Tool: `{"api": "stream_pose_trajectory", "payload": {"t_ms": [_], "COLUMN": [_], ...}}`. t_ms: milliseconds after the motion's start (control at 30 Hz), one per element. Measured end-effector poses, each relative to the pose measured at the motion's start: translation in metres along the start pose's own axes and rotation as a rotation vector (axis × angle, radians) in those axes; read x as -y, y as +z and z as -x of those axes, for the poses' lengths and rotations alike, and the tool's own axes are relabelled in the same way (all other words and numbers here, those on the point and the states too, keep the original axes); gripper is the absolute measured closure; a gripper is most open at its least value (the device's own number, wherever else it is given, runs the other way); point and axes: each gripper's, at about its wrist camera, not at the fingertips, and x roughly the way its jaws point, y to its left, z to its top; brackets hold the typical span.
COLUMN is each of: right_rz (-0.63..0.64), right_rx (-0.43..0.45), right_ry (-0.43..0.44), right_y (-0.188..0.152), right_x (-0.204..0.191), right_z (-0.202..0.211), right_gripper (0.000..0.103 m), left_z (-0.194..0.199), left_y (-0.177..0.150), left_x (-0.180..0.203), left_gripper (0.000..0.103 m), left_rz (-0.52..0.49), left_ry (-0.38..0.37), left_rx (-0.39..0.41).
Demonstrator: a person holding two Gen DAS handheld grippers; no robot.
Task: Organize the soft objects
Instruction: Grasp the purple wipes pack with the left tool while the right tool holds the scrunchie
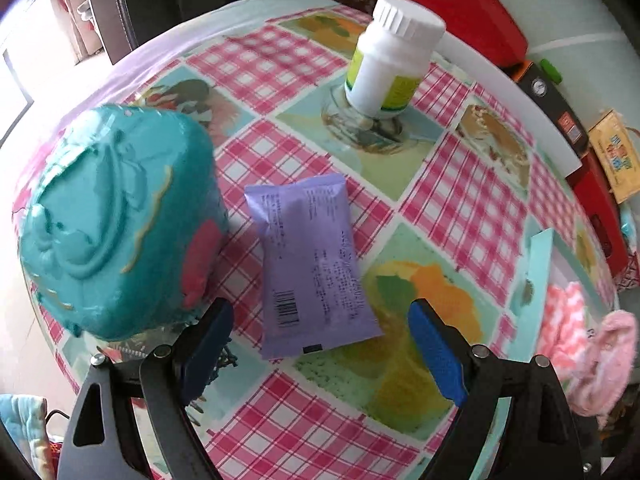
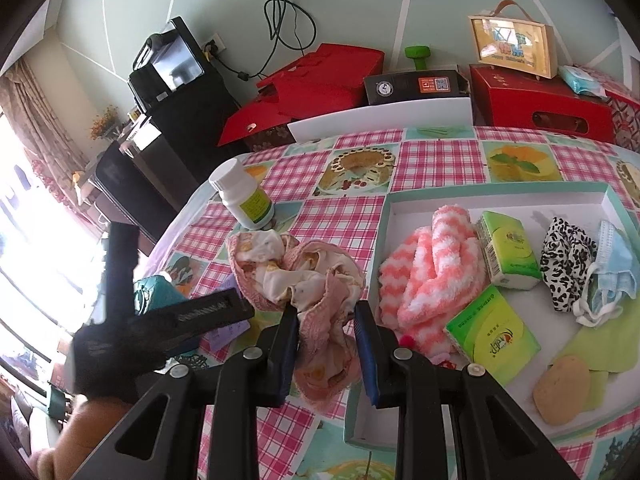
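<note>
My left gripper [image 1: 320, 344] is open, hovering just above a purple soft packet [image 1: 312, 264] that lies flat on the checked tablecloth. My right gripper [image 2: 326, 336] is shut on a crumpled pink cloth [image 2: 304, 276] and holds it above the table, just left of the white tray [image 2: 500, 196]. The tray holds a pink-and-white striped fuzzy cloth [image 2: 428, 272], two green tissue packs [image 2: 508, 256], a leopard-print cloth [image 2: 568, 260], a blue face mask [image 2: 616, 272] and a tan sponge [image 2: 560, 392]. The pink cloth also shows at the left wrist view's right edge [image 1: 600, 364].
A teal embossed box [image 1: 116, 220] stands left of the purple packet. A white pill bottle [image 1: 392, 56] stands at the far side of the table, also in the right wrist view [image 2: 244, 196]. Red boxes [image 2: 540, 100] and a black box line the wall.
</note>
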Motion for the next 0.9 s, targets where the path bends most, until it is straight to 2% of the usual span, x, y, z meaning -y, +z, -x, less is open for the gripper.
{"api": "stream_pose_trajectory", "payload": {"t_ms": [100,200,333,367,500,900], "right_rz": [-0.007,-0.009,-0.013,-0.013,-0.014,-0.024], "right_rx": [-0.003,-0.006,-0.008,-0.008,-0.008,0.0], "right_ry": [0.0,0.0,0.0,0.0,-0.001,-0.005], "right_y": [0.0,0.0,0.0,0.0,0.0,0.0], "right_x": [0.002,0.002,0.003,0.002,0.002,0.005], "right_z": [0.0,-0.001,-0.002,-0.002,-0.002,-0.001], "right_gripper": [0.074,0.074,0.074,0.074,0.074,0.074], "left_z": [-0.007,-0.011,-0.006,-0.005,-0.004,0.003], "left_y": [-0.003,-0.003,0.0,0.0,-0.005,-0.005], "left_x": [0.002,0.0,0.001,0.0,0.0,0.021], "left_gripper": [0.013,0.014,0.043,0.044,0.045,0.048], "left_rz": [-0.014,-0.012,-0.033,-0.03,-0.06,-0.102], "left_ry": [0.036,0.039,0.028,0.023,0.016,-0.118], "left_rx": [0.008,0.02,0.049,0.054,0.071,0.049]}}
